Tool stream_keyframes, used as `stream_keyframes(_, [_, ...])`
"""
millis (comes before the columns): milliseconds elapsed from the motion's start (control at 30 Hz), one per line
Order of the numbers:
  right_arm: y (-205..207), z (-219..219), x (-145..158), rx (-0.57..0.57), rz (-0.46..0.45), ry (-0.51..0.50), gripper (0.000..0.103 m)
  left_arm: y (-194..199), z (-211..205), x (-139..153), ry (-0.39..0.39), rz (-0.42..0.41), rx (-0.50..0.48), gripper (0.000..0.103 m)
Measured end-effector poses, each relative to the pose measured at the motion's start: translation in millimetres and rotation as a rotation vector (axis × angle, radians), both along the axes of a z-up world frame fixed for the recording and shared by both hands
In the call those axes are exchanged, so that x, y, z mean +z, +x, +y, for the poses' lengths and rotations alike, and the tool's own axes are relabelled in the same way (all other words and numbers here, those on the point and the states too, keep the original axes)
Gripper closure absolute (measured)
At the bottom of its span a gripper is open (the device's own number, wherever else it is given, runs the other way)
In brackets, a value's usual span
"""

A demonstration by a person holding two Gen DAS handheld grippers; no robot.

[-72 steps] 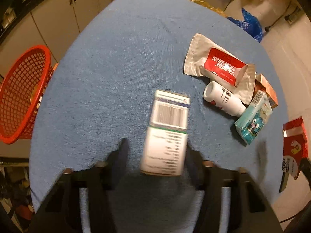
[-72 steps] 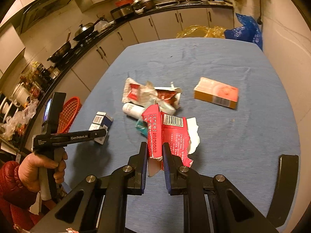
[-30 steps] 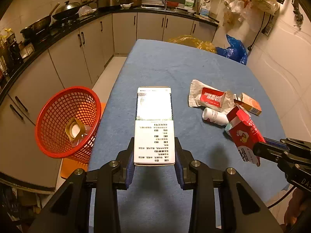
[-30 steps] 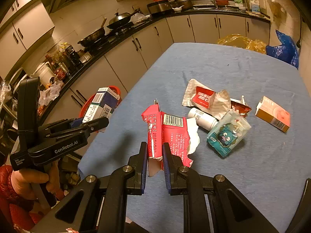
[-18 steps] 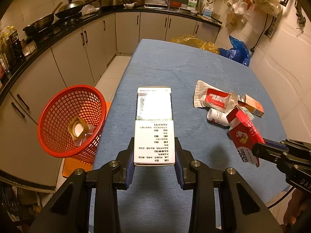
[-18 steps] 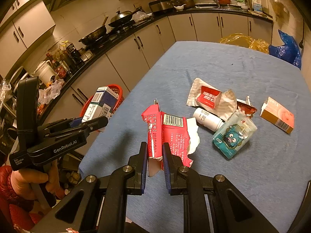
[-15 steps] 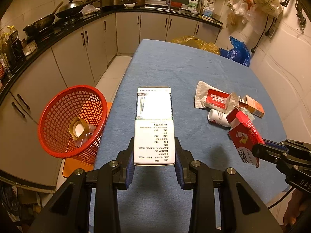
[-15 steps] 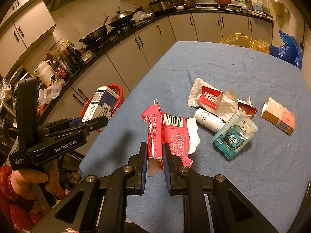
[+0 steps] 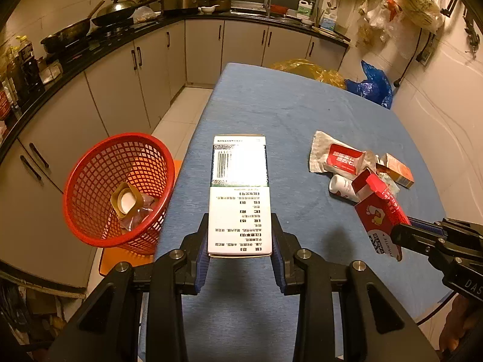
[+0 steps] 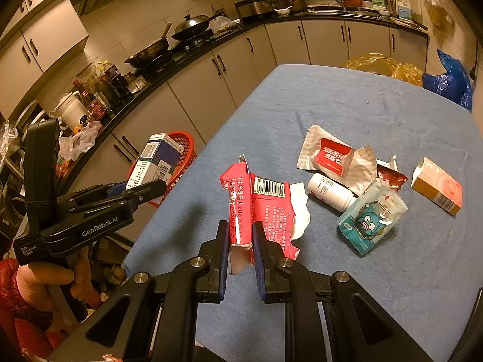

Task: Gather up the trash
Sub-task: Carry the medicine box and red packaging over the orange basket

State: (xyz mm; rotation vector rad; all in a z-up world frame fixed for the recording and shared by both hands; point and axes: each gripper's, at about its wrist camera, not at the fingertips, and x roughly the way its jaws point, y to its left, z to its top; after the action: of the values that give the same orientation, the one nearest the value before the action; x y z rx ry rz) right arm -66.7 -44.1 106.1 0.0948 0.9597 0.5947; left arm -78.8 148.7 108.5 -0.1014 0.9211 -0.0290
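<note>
a wok point(image 9: 119, 7) and pans on the black counter point(image 9: 90, 45) — a blue cloth point(image 9: 302, 114) covers the table.

You can read "GenRobot.AI" on your black left gripper point(image 10: 145, 191), and "2025" on the torn red carton point(image 10: 259, 208).
</note>
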Motion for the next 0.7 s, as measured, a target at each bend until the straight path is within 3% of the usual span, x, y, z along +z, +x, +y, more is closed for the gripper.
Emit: stream_keyframes(700, [7.0, 29.3, 2.9, 0.074, 0.007, -0.025, 0.087, -12.1, 28.7, 0.4, -0.022, -0.009, 0.088, 0.07])
